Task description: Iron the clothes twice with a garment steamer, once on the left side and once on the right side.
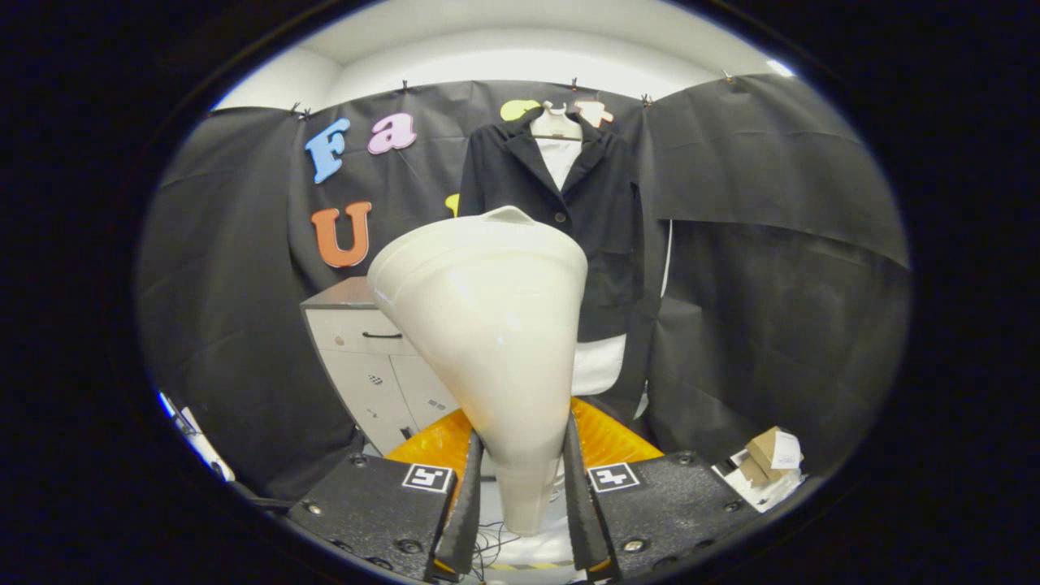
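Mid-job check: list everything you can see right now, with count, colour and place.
garment steamer: one, cream, handle between the fingers, wide head raised ahead of them
jacket: one, black, hanging on the booth wall beyond the steamer
white garment: one, under the jacket, showing at collar and hem
hanger: one, pale, at the jacket's top
cabinet: one, white with drawers, beside the jacket, behind the steamer
cardboard boxes: a few, brown, on the floor past the fingers
gripper: one, both fingers pressed on the steamer's handle
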The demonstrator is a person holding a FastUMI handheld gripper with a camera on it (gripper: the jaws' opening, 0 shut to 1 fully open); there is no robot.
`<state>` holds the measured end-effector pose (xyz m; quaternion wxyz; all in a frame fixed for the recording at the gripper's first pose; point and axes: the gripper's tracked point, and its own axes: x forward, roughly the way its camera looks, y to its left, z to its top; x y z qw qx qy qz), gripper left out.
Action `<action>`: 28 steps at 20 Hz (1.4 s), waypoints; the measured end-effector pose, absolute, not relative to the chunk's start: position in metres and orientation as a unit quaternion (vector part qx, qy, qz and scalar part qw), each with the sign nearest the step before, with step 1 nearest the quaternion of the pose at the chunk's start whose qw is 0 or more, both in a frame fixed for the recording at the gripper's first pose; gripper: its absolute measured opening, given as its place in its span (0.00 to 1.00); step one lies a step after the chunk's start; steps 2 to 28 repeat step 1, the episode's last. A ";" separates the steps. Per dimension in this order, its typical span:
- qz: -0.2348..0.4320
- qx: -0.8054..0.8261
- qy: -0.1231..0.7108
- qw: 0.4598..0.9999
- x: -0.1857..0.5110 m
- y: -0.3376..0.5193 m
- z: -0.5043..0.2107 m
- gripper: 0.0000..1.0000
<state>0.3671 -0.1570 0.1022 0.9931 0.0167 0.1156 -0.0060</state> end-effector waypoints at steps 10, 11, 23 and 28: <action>-0.005 0.017 0.114 0.993 0.360 -0.155 0.101 0.47; -0.005 0.017 0.114 0.993 0.360 -0.155 0.101 0.47; -0.005 0.017 0.114 0.993 0.360 -0.155 0.101 0.47; -0.005 0.017 0.114 0.993 0.360 -0.155 0.101 0.47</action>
